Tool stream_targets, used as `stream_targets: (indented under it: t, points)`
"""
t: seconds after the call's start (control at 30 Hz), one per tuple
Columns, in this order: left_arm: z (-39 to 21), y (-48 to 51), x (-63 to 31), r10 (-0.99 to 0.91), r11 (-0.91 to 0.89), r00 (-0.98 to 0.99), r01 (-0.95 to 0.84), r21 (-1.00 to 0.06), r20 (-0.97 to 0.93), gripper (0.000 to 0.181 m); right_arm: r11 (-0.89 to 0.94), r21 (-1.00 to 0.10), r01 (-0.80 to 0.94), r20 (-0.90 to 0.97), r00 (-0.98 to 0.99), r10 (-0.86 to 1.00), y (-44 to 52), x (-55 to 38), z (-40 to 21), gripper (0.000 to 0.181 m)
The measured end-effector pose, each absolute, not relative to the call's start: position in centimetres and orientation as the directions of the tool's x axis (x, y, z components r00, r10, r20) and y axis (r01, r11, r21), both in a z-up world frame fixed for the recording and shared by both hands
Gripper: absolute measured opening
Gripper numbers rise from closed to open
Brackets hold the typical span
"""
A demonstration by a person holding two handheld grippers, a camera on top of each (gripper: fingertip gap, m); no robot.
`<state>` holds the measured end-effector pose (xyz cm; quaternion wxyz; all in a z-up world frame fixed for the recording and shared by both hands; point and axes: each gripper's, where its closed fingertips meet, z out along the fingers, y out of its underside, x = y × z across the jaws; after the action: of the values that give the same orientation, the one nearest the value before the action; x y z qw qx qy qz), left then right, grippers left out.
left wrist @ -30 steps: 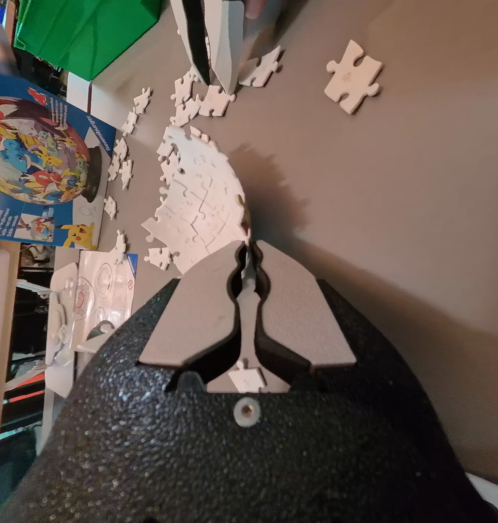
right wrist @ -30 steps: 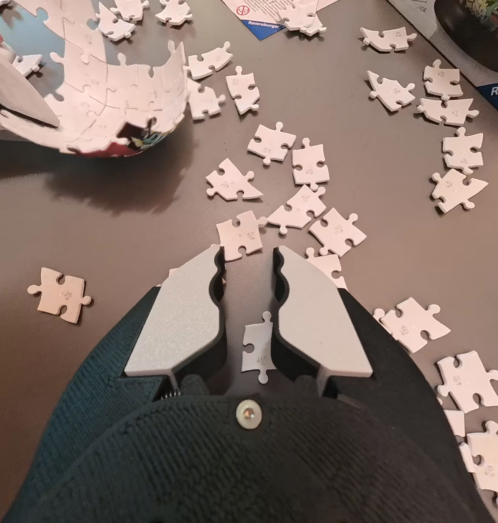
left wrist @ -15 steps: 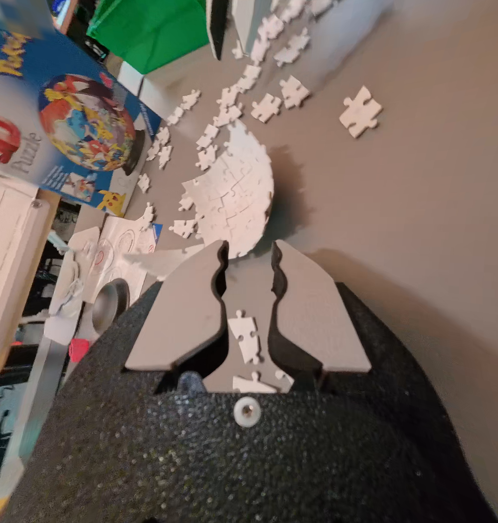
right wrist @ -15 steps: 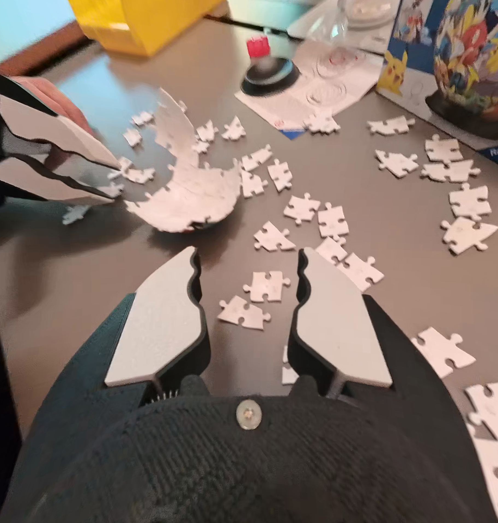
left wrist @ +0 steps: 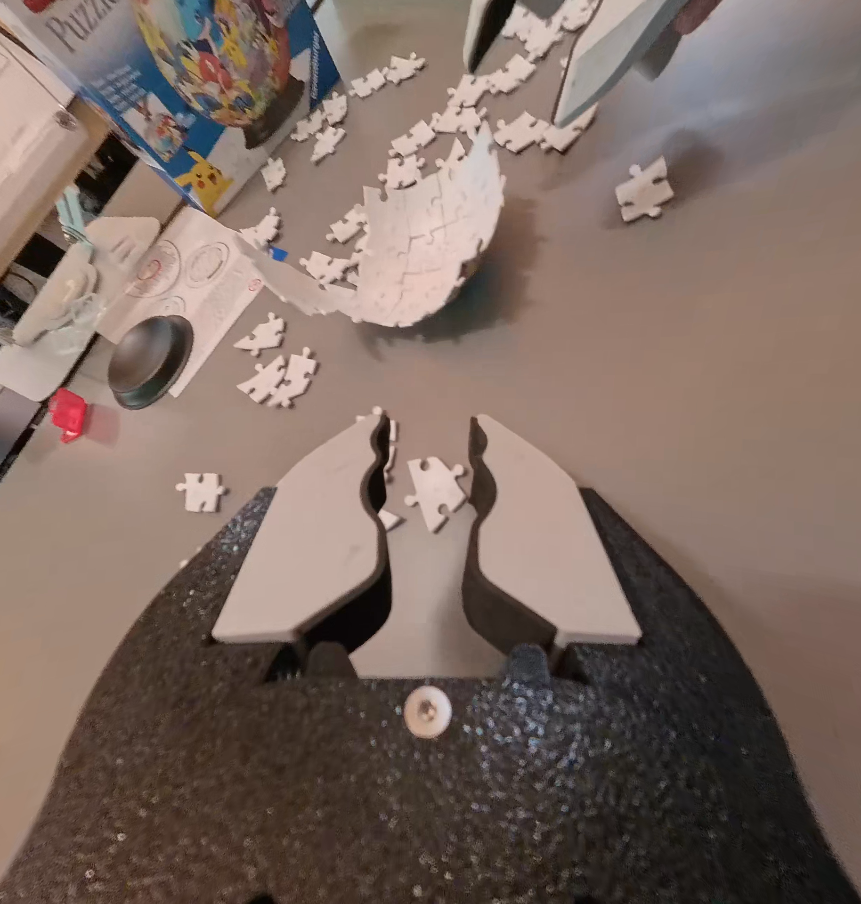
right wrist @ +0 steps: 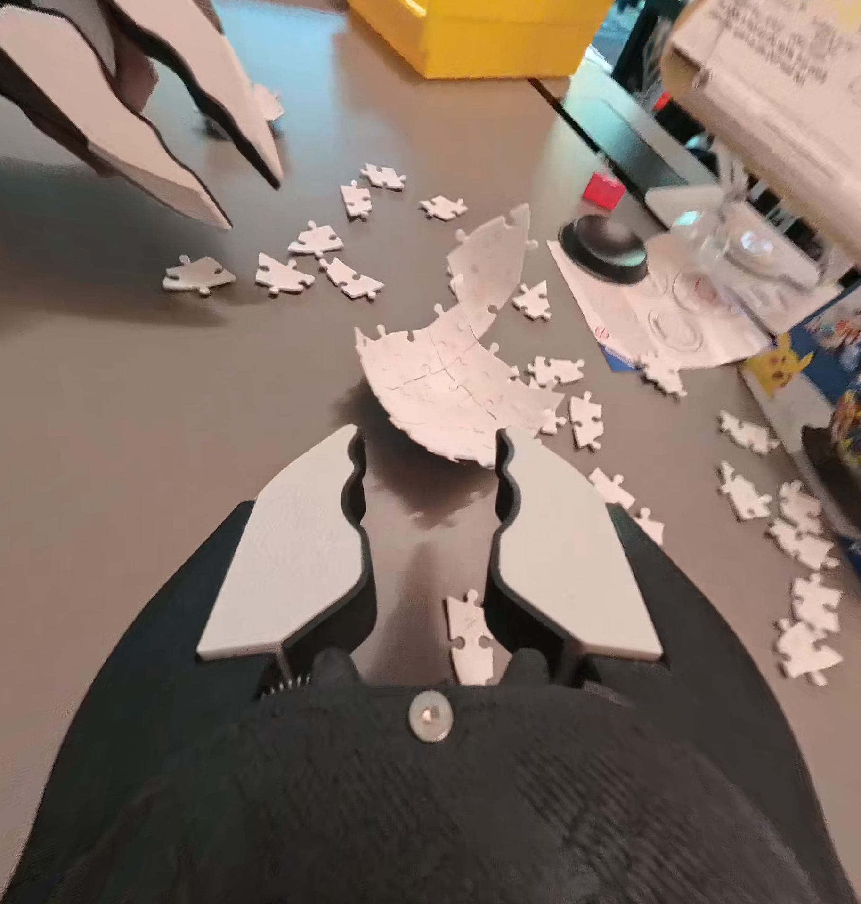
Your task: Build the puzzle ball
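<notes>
The partly built puzzle ball (left wrist: 433,254) is a white curved shell resting on the grey table (left wrist: 663,391), its hollow side up. It also shows in the right wrist view (right wrist: 448,391). My left gripper (left wrist: 426,425) is open and empty, back from the shell. A loose piece (left wrist: 436,494) lies on the table between its fingers. My right gripper (right wrist: 428,435) is open and empty, its tips just short of the shell's near edge. A loose piece (right wrist: 470,636) lies on the table under it. Each gripper shows in the other's view, the right one (left wrist: 516,93) and the left one (right wrist: 250,205).
Several loose white pieces (right wrist: 316,239) lie around the shell, with one alone (left wrist: 644,195). The puzzle box (left wrist: 213,73), instruction sheet (left wrist: 198,274), black stand (left wrist: 149,362) and a small red object (left wrist: 69,413) sit along one table edge. A yellow box (right wrist: 492,34) stands far off. Some 15 centimetres of space lies between my two pairs of fingers.
My left gripper let go of the shell's edge, opened and drew back. My right gripper opened wider, left the loose pieces and swung up to face the shell.
</notes>
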<state>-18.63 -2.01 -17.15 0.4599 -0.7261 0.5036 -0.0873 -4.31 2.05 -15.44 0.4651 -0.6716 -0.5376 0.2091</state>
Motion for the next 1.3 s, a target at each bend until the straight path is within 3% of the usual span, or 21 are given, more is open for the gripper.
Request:
stream_targets:
  t: [0.07,0.2,0.4,0.57,0.8,1.03,1.17,1.3]
  points:
    - [-17.9,-2.3,-18.6,-0.818,-0.076,0.472,-0.654,-0.753,-0.328,0.03,0.12,-0.817,0.564,0.331,0.289,0.898,1.4,-4.5,-15.4,0.049]
    - [-19.1,-1.6,-19.8,-0.811,-0.091,0.476,-0.677,-0.73,-0.34,0.03,0.387,-0.641,0.663,0.629,0.165,0.76,1.0,-4.1,-15.8,0.039]
    - [-18.9,1.4,-22.7,-0.789,-0.208,0.587,-0.535,-0.819,-0.183,0.029,0.502,-0.532,0.682,0.775,0.154,0.613,2.4,-3.3,-15.9,0.03]
    - [-16.3,6.8,-25.3,-0.62,-0.194,0.776,-0.296,-0.935,-0.118,0.038,0.448,-0.635,0.629,0.731,0.304,0.611,4.4,-2.5,-15.6,0.031]
    - [-13.4,12.4,-28.0,-0.441,-0.117,0.893,-0.152,-0.981,-0.086,0.046,0.28,-0.782,0.556,0.567,0.449,0.691,7.8,-1.0,-16.5,0.03]
    - [-12.1,12.5,-28.9,-0.361,0.006,0.929,-0.086,-0.996,-0.082,0.042,0.276,-0.735,0.62,0.627,0.466,0.624,9.0,0.0,-17.2,0.027]
    - [-11.6,11.8,-28.9,-0.327,0.08,0.929,-0.155,-0.985,-0.173,0.041,0.296,-0.636,0.713,0.692,0.358,0.627,8.6,-0.7,-19.1,0.025]
    - [-11.2,11.1,-28.7,-0.298,0.148,0.918,-0.228,-0.962,-0.263,0.039,0.293,-0.65,0.701,0.686,0.377,0.622,8.7,-0.5,-18.8,0.023]
